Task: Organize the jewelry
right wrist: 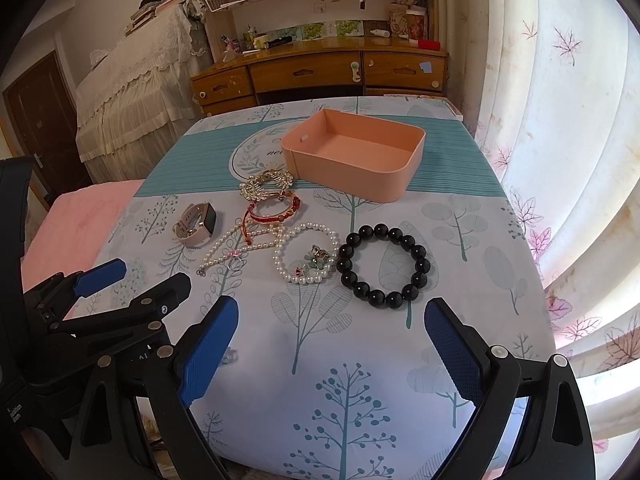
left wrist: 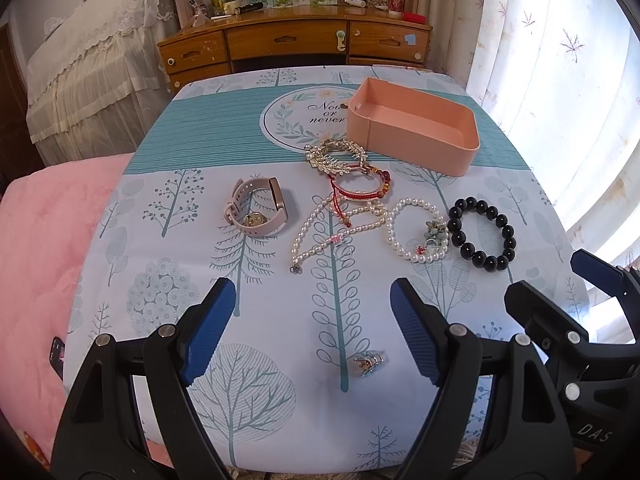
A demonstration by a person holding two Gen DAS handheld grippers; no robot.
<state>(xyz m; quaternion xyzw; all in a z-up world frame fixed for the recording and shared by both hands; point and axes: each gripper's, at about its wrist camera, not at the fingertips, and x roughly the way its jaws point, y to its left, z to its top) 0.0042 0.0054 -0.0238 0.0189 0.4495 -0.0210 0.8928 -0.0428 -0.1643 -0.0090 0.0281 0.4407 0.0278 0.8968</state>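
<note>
- Your left gripper (left wrist: 312, 332) hangs spread wide with nothing in it, low over the near edge of the tablecloth (left wrist: 168, 200), well short of the pink tray (left wrist: 416, 128).
- Farthest left of the tray lies the watch (left wrist: 258, 212); its strap looks stiff, so pinch the band, not the face.
- Nearer the tray, the gold hair comb (left wrist: 338, 154) and red cord bracelet (left wrist: 360, 186) overlap. I'd lift the comb first so the cord doesn't drag along.
- The pearl strand (left wrist: 320, 236) crosses the cord; expect it to trail.
- The black bead bracelet (right wrist: 382, 266) sits apart, in front of the tray: an easy first pick.
- Your right gripper (right wrist: 332, 344) is also released and empty, lined up just short of those beads.
- A small ring (left wrist: 368, 360) rests between your left fingers' reach. Close slowly, since it may skid.
</note>
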